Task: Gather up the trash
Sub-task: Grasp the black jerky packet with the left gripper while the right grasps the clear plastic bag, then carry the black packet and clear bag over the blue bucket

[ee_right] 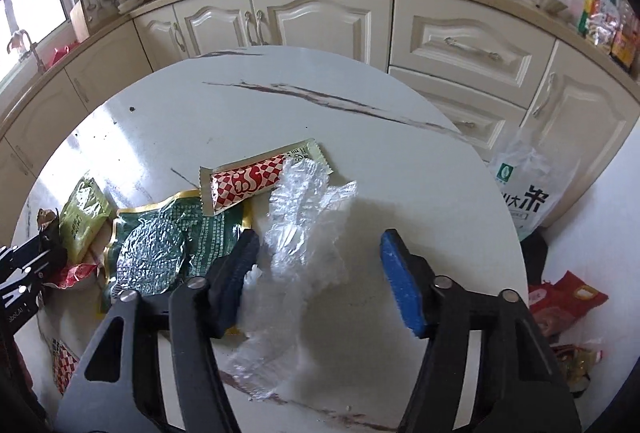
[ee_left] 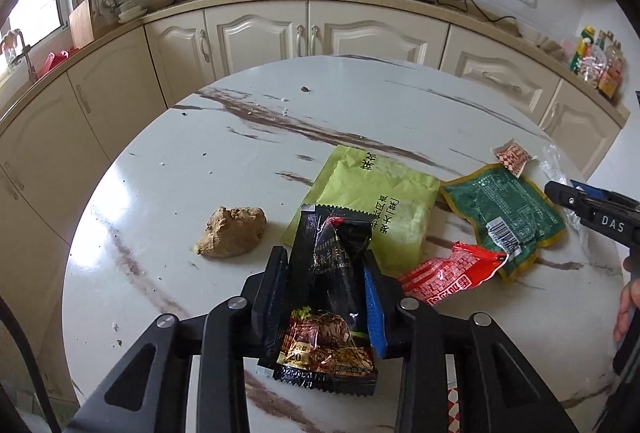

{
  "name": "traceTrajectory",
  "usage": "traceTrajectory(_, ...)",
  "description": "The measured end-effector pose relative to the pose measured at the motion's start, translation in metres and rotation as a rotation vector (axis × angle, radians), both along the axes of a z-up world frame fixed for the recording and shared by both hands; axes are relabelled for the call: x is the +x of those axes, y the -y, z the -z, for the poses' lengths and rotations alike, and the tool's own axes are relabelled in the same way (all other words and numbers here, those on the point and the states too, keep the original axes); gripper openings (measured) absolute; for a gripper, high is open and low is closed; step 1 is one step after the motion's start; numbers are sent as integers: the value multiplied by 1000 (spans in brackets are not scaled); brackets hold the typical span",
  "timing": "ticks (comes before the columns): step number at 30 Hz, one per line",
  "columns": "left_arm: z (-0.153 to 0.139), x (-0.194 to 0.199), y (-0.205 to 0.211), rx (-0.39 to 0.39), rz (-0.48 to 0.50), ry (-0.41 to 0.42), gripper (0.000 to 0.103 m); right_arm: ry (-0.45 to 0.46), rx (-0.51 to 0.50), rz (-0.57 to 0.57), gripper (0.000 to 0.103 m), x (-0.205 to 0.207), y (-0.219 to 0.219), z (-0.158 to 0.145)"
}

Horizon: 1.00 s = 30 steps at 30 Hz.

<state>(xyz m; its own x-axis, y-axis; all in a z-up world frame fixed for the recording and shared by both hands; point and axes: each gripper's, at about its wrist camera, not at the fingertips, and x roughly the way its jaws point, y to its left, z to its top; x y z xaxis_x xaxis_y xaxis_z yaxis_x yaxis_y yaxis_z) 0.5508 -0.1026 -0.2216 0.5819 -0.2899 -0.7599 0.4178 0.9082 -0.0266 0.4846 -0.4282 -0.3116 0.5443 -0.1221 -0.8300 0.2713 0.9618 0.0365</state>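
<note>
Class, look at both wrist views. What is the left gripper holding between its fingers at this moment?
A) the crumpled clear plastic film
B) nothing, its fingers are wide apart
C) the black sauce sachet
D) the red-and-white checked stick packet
C: in the left wrist view the left gripper is closed on the black sauce sachet, while the clear plastic film lies between the open fingers of the right gripper.
</note>
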Motion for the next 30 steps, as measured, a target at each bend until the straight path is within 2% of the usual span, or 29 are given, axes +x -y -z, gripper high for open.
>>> traceTrajectory(1, 1, -2, 0, -2, 3, 2, 26, -2, -4, -13, 37, -1, 0, 0)
traceTrajectory(2, 0, -2, -1, -11, 3, 0, 23, -4, -5, -25, 32, -2, 0, -2)
traceTrajectory(3, 0, -20, -7, -25, 12, -5, 8, -6, 1, -34, 29, -3, 0, -3)
traceTrajectory(5, -7, -44, -19, -38, 17, -10, 8, -7, 14, -50, 26, -8, 1, -5)
traceTrajectory(10, -19, -63, -39, -107, 38, -20, 7, 27, 41, -58, 24, -29, -3, -17)
traceTrajectory(14, -40, -88, -61, -156, 45, -11, 7, 92, 50, -60, 24, -52, -16, -42)
traceTrajectory(18, -68, -123, -91, -199, 40, 40, 7, 157, 64, -105, 24, -70, -41, -74)
traceTrajectory(24, -115, -183, -163, -235, -9, 154, 7, 263, 69, -228, 24, -90, -112, -125)
traceTrajectory(30, -133, -234, -242, -235, -105, 238, 7, 329, 89, -404, 25, -95, -216, -156)
